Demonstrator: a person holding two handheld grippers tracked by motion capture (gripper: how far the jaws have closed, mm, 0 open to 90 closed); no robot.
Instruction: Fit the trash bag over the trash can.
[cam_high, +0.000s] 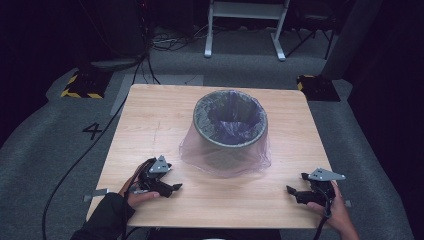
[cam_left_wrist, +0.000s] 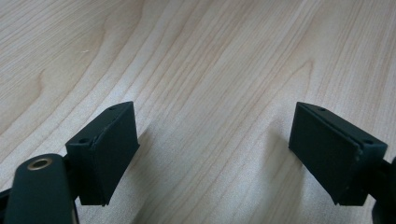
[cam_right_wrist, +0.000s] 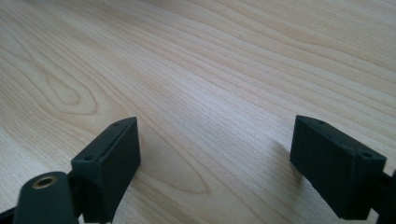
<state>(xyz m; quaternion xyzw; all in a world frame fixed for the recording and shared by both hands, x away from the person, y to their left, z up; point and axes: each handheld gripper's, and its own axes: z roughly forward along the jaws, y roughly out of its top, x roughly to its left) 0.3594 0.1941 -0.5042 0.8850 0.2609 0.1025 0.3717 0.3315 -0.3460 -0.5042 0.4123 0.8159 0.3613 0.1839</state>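
Tongs first: both pairs are parked low at the near edge of the tabletop (cam_high: 150, 120), and both are wide apart with nothing between them. Left tongs (cam_high: 172, 188) sit by my left hand (cam_high: 131, 192), right tongs (cam_high: 295, 191) by my right hand (cam_high: 336, 207). In the left gripper view the left tongs (cam_left_wrist: 214, 154) have bare wood grain between the pads, and it's the same for the right tongs (cam_right_wrist: 215, 163) in the right gripper view. I'd say that's just a ready pose, spread so I can come at the thing from both sides.

The thing itself is the bin (cam_high: 230, 131), standing upright around the middle of the tabletop, a bit toward the far side, well apart from either pair. It has a thin purple bag (cam_high: 225, 159) fitted in it. The bag's top is folded over the rim and hangs down the outside like a skirt, spreading onto the wood round the base. My guess is the fold-over is there to keep the bag from slipping in. That loose skirt is the obvious bit to pinch, and with one pair on each side I could work it evenly.

Further out there's grey carpet, cables, and a white frame (cam_high: 245, 27) behind the tabletop.
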